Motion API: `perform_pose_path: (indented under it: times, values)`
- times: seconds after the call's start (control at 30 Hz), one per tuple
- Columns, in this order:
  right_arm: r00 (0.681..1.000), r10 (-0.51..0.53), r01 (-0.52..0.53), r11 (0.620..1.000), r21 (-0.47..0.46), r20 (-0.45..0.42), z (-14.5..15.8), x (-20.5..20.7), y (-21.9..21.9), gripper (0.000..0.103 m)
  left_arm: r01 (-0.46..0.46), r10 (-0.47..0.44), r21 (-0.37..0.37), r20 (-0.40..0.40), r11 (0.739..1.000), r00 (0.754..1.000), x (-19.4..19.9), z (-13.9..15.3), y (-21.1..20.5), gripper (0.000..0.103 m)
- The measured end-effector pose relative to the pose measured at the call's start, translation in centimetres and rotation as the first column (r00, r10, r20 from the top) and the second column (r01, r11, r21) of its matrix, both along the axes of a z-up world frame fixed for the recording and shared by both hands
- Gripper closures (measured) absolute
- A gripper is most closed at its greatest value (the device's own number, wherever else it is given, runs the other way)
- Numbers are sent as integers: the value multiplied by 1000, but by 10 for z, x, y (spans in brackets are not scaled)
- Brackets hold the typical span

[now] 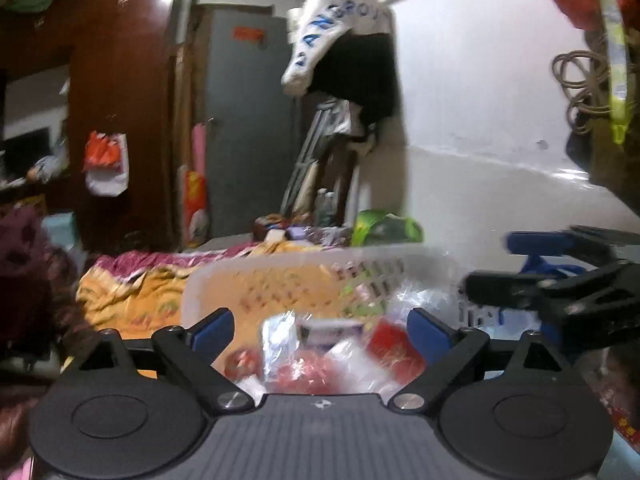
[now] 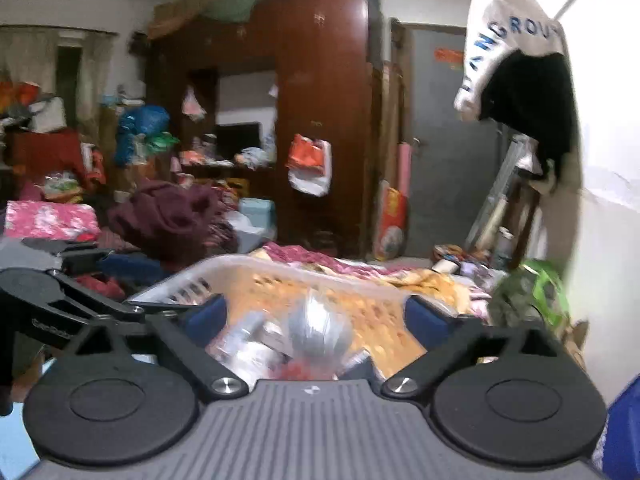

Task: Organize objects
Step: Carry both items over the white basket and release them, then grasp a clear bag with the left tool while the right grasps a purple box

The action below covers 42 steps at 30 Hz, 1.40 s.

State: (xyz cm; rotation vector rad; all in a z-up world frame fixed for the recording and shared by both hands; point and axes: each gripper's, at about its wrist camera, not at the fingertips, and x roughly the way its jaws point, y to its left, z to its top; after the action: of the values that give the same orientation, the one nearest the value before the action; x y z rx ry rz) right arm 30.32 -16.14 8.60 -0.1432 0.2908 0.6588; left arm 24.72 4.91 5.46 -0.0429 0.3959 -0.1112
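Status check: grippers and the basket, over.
Left gripper open, empty. Right gripper open, empty. White basket ahead on the bed, wrapped packets inside. Nothing blocking; picture blurred.

White slatted basket; orange floral bedsheet (red-pink edging).

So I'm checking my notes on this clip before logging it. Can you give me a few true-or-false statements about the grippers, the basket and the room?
1. The left gripper is open. True.
2. The white basket is empty. False: wrapped packets lie in it.
3. The right gripper is clamped on a bottle. False: it is open, holding nothing.
4. The basket rests on an orange patterned bedspread. True.
5. The wardrobe is white. False: dark brown wood.
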Motion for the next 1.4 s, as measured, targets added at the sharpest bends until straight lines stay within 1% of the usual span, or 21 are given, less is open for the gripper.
perform_pose_path:
  times: [0.07, 0.13, 0.2, 0.23, 0.3, 0.37, 0.47, 0.53, 0.6, 0.63, 0.67, 0.7, 0.73, 0.93, 1.0, 1.03, 1.07, 1.13, 1.2, 1.27, 1.4]
  values:
    - [1000, 3, -3, 999, 49, -4, -10, -15, -20, 2, 26, -24, -19, 57, 999, 998, -28, -4, 3, 8]
    - [1000, 17, -14, 992, 123, -26, -21, -35, -47, 0, 63, -61, -24, 84, 998, 995, -58, -11, 1, 7]
    - [998, 12, -3, 990, 141, -63, -36, -52, -63, 0, 98, -97, -16, 64, 995, 993, -78, -26, -7, 7]
    - [997, 9, 0, 992, 130, -72, -45, -56, -66, 0, 106, -106, -6, 28, 994, 994, -82, -36, -11, 7]
    - [992, -16, 24, 997, 67, -124, -62, -56, -62, 0, 126, -125, 15, -61, 992, 990, -81, -57, -19, 7]
    - [984, -10, 9, 1000, -5, -176, -77, -49, -51, 0, 166, -161, 30, -114, 986, 980, -81, -75, -24, 9]
    - [973, -2, -18, 996, -84, -233, -93, -33, -30, 3, 180, -172, 41, -151, 983, 973, -80, -90, -30, 9]
    - [965, 24, -55, 993, -109, -262, -102, -28, -21, 8, 174, -162, 53, -174, 983, 971, -77, -96, -30, 9]
    - [958, 44, -86, 987, -138, -283, -110, -28, -10, 11, 162, -150, 45, -189, 986, 970, -72, -102, -28, 9]
    - [954, 48, -97, 983, -155, -295, -114, -26, -6, 17, 166, -157, 35, -196, 985, 968, -73, -104, -25, 9]
    - [952, 50, -101, 983, -154, -303, -116, -25, -5, 18, 171, -163, 26, -200, 985, 966, -72, -106, -27, 9]
    - [948, 59, -104, 986, -129, -312, -118, -26, -8, 24, 171, -163, 24, -204, 985, 965, -72, -107, -26, 9]
    - [944, 61, -100, 989, -106, -324, -118, -25, -13, 32, 169, -160, 26, -210, 985, 965, -71, -109, -27, 9]
    - [948, 16, -24, 999, -21, -319, -121, -32, -41, 31, 167, -155, 35, -220, 985, 963, -69, -112, -37, 9]
    - [949, 9, -11, 1000, -6, -315, -123, -32, -46, 31, 165, -153, 36, -215, 986, 965, -68, -112, -38, 17]
    - [949, 9, -9, 1000, 1, -316, -124, -32, -46, 31, 159, -145, 45, -216, 986, 966, -68, -112, -40, 41]
    - [949, 8, -7, 1000, 4, -315, -126, -31, -46, 31, 154, -139, 50, -221, 987, 965, -68, -112, -40, 43]
    - [949, 11, -7, 1000, 15, -315, -127, -28, -47, 31, 151, -138, 45, -210, 988, 968, -72, -111, -39, 44]
    - [952, 9, 2, 999, 34, -305, -125, -27, -48, 31, 168, -156, 54, -176, 984, 972, -81, -109, -40, 44]
    - [952, 9, 5, 999, 45, -306, -126, -26, -49, 31, 176, -170, 33, -141, 984, 975, -90, -106, -38, 44]
    - [964, -5, 14, 999, 35, -266, -125, -34, -48, 32, 171, -171, -12, -113, 985, 979, -94, -104, -30, 44]
